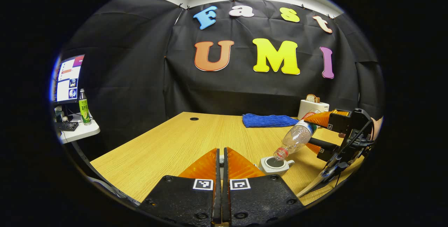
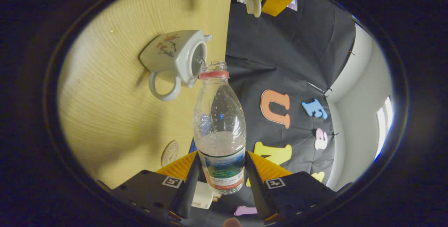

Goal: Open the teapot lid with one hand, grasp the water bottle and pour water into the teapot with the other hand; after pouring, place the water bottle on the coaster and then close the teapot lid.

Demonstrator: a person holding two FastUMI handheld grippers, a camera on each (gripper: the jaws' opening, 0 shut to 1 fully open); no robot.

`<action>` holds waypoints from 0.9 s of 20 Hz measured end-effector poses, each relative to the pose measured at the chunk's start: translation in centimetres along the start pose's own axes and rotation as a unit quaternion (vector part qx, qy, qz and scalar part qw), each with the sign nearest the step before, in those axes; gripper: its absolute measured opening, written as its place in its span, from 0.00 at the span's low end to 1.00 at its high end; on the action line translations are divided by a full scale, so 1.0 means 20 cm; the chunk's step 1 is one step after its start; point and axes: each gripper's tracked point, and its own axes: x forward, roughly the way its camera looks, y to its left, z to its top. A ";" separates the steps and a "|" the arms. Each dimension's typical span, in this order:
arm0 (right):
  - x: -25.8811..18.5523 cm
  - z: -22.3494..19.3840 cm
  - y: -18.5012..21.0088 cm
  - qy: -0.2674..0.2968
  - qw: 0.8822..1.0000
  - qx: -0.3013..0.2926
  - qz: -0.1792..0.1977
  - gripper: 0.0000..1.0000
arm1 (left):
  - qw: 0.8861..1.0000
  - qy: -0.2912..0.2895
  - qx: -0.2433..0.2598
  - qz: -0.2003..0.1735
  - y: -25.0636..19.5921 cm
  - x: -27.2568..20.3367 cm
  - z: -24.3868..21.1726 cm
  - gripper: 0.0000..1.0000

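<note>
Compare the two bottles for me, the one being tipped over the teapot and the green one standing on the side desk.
The water bottle is clear, tilted neck-down over the teapot and clamped in the right tool; the green bottle stands upright and untouched on the side desk. The water bottle's mouth is open with no cap; whether the green bottle is capped is too small to tell. Both are slim, labelled drink bottles.

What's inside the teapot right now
The teapot stands open, and the water bottle, tilted in the right tongs, has its mouth at the opening. The inside looks dark; the water level is hidden.
</note>
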 end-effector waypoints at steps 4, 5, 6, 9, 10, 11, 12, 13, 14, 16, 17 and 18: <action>-0.01 0.02 -0.03 -0.003 1.000 -0.023 -0.012 0.70 | 1.000 0.002 0.000 0.000 0.01 0.00 -0.01 0.03; 0.00 0.01 -0.04 -0.003 1.000 -0.027 -0.015 0.70 | 1.000 0.002 0.000 0.000 0.00 0.00 -0.01 0.04; 0.00 0.01 -0.06 -0.003 0.999 -0.033 -0.019 0.70 | 1.000 0.002 0.000 -0.001 0.01 0.00 -0.01 0.04; 0.00 0.01 -0.09 -0.005 0.998 -0.050 -0.032 0.70 | 1.000 0.002 0.001 -0.001 0.00 0.00 -0.01 0.04; 0.01 0.00 -0.09 -0.005 0.998 -0.054 -0.034 0.70 | 1.000 0.003 0.002 -0.001 0.00 0.00 -0.01 0.04; 0.01 0.01 -0.10 -0.006 0.998 -0.056 -0.035 0.71 | 1.000 0.003 0.002 -0.001 0.00 0.00 -0.01 0.04; 0.01 0.01 -0.11 -0.006 0.998 -0.059 -0.038 0.71 | 1.000 0.003 0.003 -0.002 0.00 0.01 -0.01 0.04; 0.00 0.01 -0.12 -0.007 0.997 -0.063 -0.040 0.71 | 1.000 0.003 0.002 -0.002 0.00 0.00 -0.01 0.04; 0.00 0.01 -0.12 -0.007 0.997 -0.067 -0.041 0.71 | 1.000 0.003 0.003 -0.002 0.00 0.00 -0.01 0.04; 0.00 0.03 -0.14 -0.010 0.995 -0.082 -0.049 0.70 | 1.000 0.003 0.002 -0.001 0.00 0.00 -0.01 0.04; 0.00 0.04 -0.16 -0.014 0.994 -0.090 -0.056 0.71 | 1.000 0.004 0.002 -0.001 0.00 0.00 -0.02 0.04; -0.01 0.05 -0.17 -0.015 0.993 -0.097 -0.061 0.71 | 1.000 0.006 0.001 -0.001 0.00 0.01 -0.02 0.04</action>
